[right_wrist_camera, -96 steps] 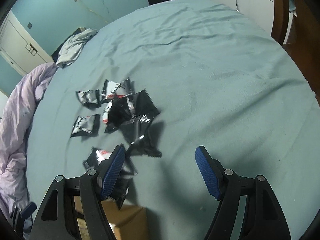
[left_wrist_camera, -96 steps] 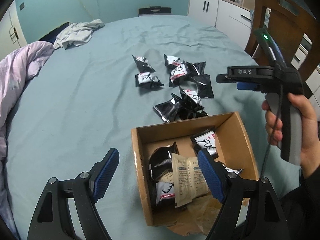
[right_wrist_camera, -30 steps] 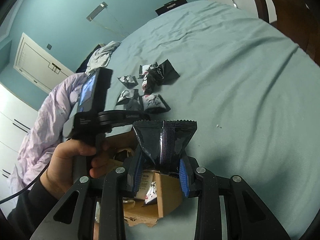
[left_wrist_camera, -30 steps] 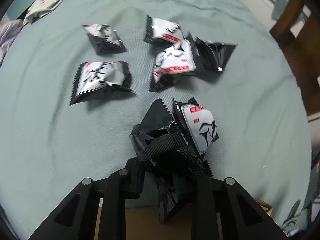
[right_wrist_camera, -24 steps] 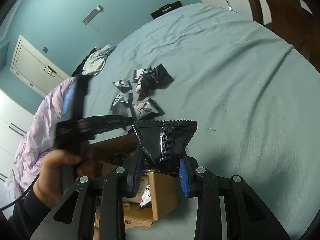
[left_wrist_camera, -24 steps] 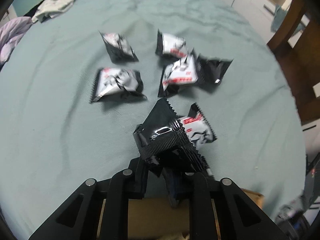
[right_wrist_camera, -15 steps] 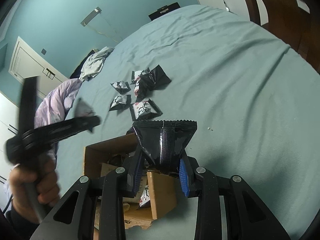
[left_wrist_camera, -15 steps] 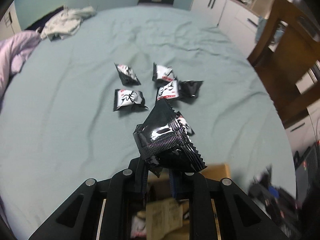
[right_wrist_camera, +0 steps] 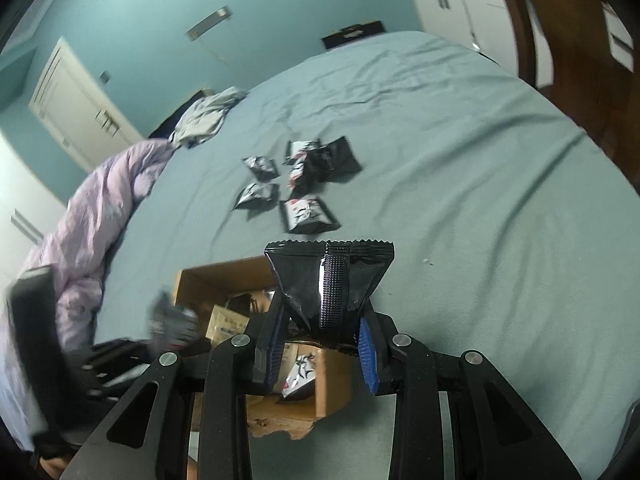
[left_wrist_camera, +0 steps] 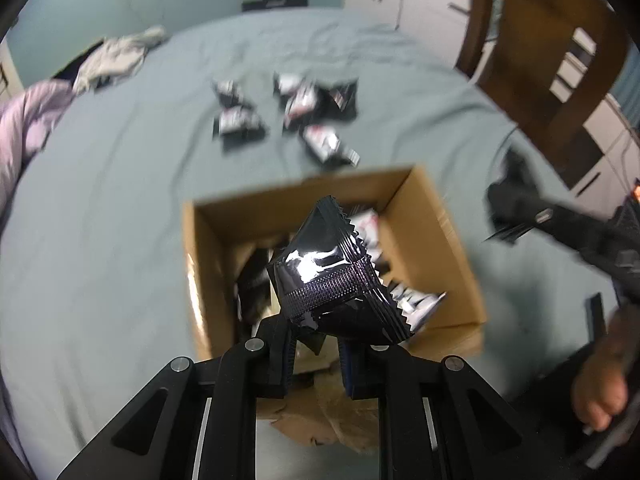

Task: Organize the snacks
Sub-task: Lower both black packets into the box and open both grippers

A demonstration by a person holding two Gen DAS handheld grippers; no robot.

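Observation:
My left gripper is shut on a black snack packet and holds it above the open cardboard box, which has several packets inside. My right gripper is shut on another black snack packet above the box's right side. Several black-and-white snack packets lie loose on the teal bedsheet beyond the box; they also show in the right wrist view. The left gripper appears blurred at the left of the right wrist view.
A lilac duvet lies along the bed's left side with grey clothes at the far end. A wooden chair and white cabinets stand to the right of the bed.
My left gripper has pulled back from the loose pile with its packet and now hangs over the box. My right gripper has held its packet still over the box's right side.

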